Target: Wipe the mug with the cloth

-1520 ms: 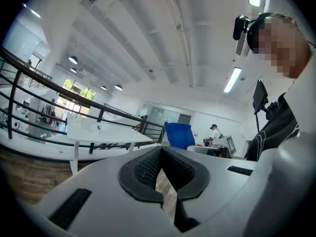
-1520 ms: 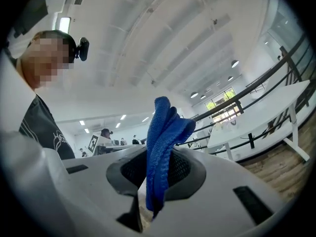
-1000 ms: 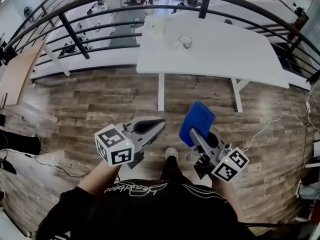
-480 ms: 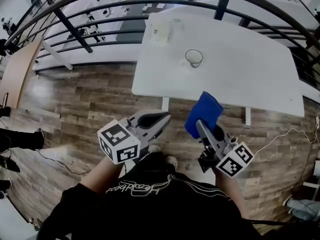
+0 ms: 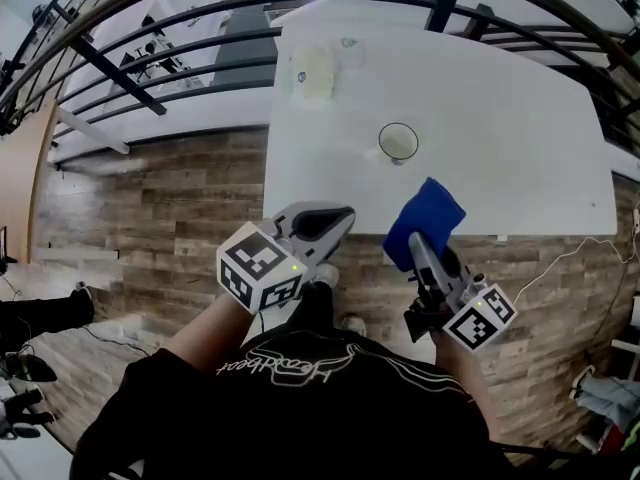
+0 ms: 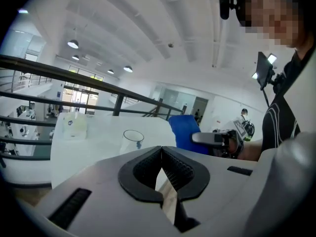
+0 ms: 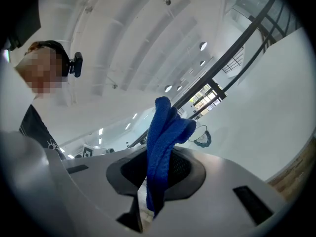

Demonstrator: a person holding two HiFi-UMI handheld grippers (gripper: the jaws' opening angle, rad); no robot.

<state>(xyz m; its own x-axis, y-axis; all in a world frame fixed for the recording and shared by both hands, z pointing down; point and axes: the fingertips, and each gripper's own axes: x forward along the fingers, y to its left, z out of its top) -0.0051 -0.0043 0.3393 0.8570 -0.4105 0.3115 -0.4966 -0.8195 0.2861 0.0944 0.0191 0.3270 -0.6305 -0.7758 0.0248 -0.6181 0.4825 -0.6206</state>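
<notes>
- Across the last second the white table [image 5: 520,138] had drawn much closer in the head view. The person had stepped up to it, and both grippers now sat at its near edge instead of over bare floor.
- The mug [image 5: 398,142] had not been touched. It stood upright on the table, at about 11 o'clock from the cloth [image 5: 424,223] and 1 o'clock from the left gripper [image 5: 343,215], near both but apart from them.
- The right gripper [image 5: 413,245] had kept the blue cloth pinched between its jaws throughout, the free part standing up past the tips.
- The left gripper's jaws were pressed together with nothing in them, as before.
- My reading: this was the end of the approach. Wiping had not begun, and the left gripper would probably have to open and steady the mug first.
- The head view alone gave the layout, including a pale packet [image 5: 314,71] lying at 10 o'clock from the mug.
- The left gripper view alone showed its ribbed pads meeting, and that the mug was clear glass, seen from the side.
- The right gripper view alone showed the cloth bunched into a fold between the pads, with the mug at 2 o'clock beyond.
</notes>
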